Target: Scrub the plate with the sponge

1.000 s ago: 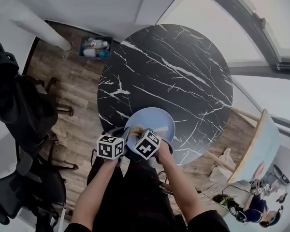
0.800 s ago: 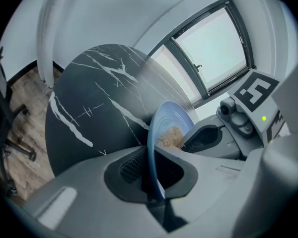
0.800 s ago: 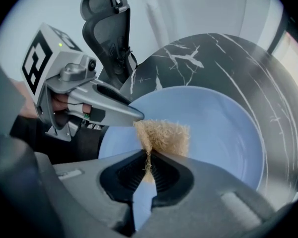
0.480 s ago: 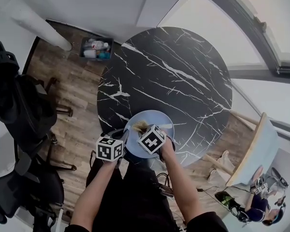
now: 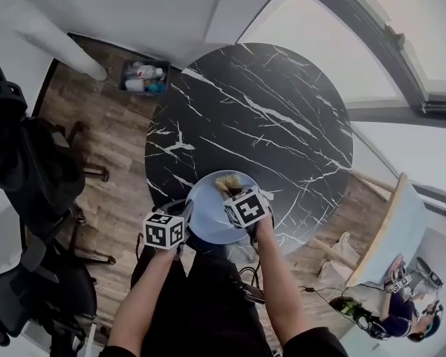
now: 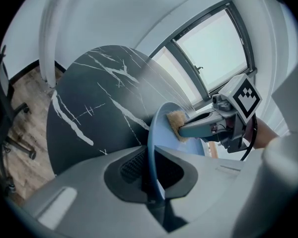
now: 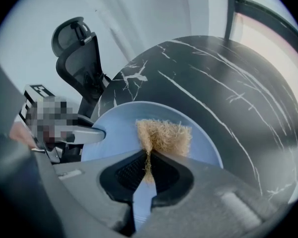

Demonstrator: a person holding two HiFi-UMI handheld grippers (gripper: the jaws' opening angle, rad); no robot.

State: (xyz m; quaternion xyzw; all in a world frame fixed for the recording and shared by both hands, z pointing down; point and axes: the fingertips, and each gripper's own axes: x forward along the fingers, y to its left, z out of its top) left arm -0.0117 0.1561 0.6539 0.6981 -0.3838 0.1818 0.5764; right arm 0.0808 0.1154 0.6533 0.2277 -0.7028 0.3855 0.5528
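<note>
A pale blue plate [image 5: 212,214] is held over the near edge of the round black marble table [image 5: 267,117]. My left gripper [image 5: 184,216] is shut on the plate's [image 6: 156,148] left rim, seen edge-on in the left gripper view. My right gripper [image 5: 234,190] is shut on a tan fibrous sponge [image 5: 230,184], which rests on the plate's far right part. In the right gripper view the sponge [image 7: 164,137] lies flat on the plate's face [image 7: 119,128], with my left gripper [image 7: 102,134] clamping the rim at the left. The left gripper view shows the sponge [image 6: 176,124] pressed to the plate by my right gripper [image 6: 186,130].
Black office chairs [image 5: 30,169] stand on the wood floor at the left. A dark bin of bottles [image 5: 143,76] sits by the wall beyond the table. A person [image 5: 390,307] sits at the lower right near a pale board.
My right gripper has slid the sponge across the plate, from its near left part toward its far right part. The left gripper has kept its hold on the rim.
</note>
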